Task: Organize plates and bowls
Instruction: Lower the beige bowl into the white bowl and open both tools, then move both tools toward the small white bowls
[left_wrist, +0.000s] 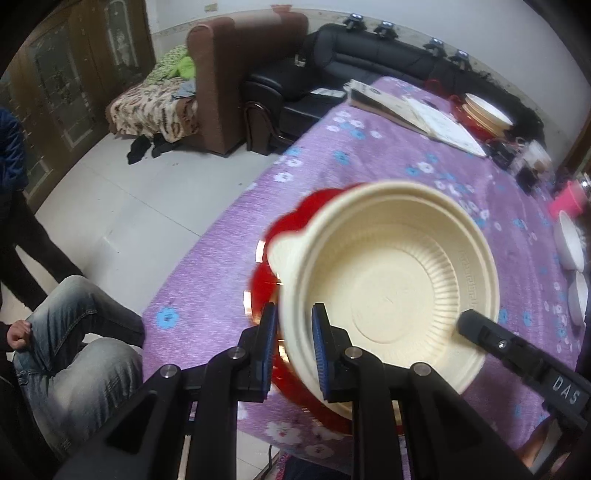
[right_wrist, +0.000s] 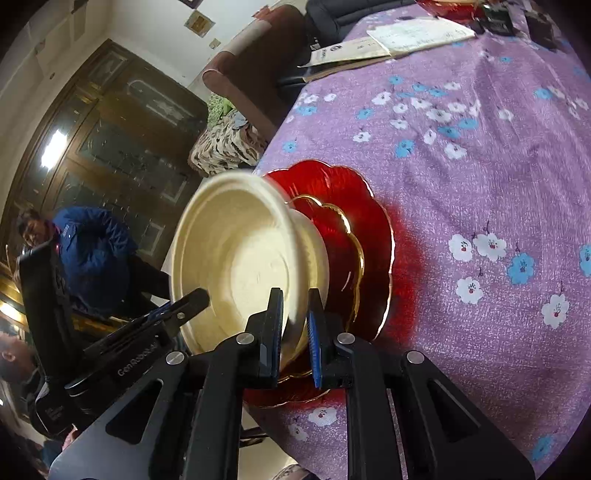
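Observation:
A cream plastic bowl (left_wrist: 388, 280) (right_wrist: 240, 258) with a ribbed inside sits tilted over two stacked red plates with gold scalloped rims, a large one (right_wrist: 373, 221) (left_wrist: 314, 199) and a smaller one (right_wrist: 340, 229) on top. My left gripper (left_wrist: 293, 314) is shut on the bowl's near rim, one pad inside and one outside. My right gripper (right_wrist: 295, 299) is shut on the rim at another side. Each wrist view shows the other gripper's finger against the bowl. Whether the bowl touches the plates I cannot tell.
The table's purple floral cloth (left_wrist: 369, 155) (right_wrist: 480, 166) carries papers (left_wrist: 424, 118), a far stack of cream bowls (left_wrist: 484, 110), white bowls (left_wrist: 570, 247) and a pink cup (left_wrist: 569, 197). A seated person in jeans (left_wrist: 74, 332) is beside the table's left edge.

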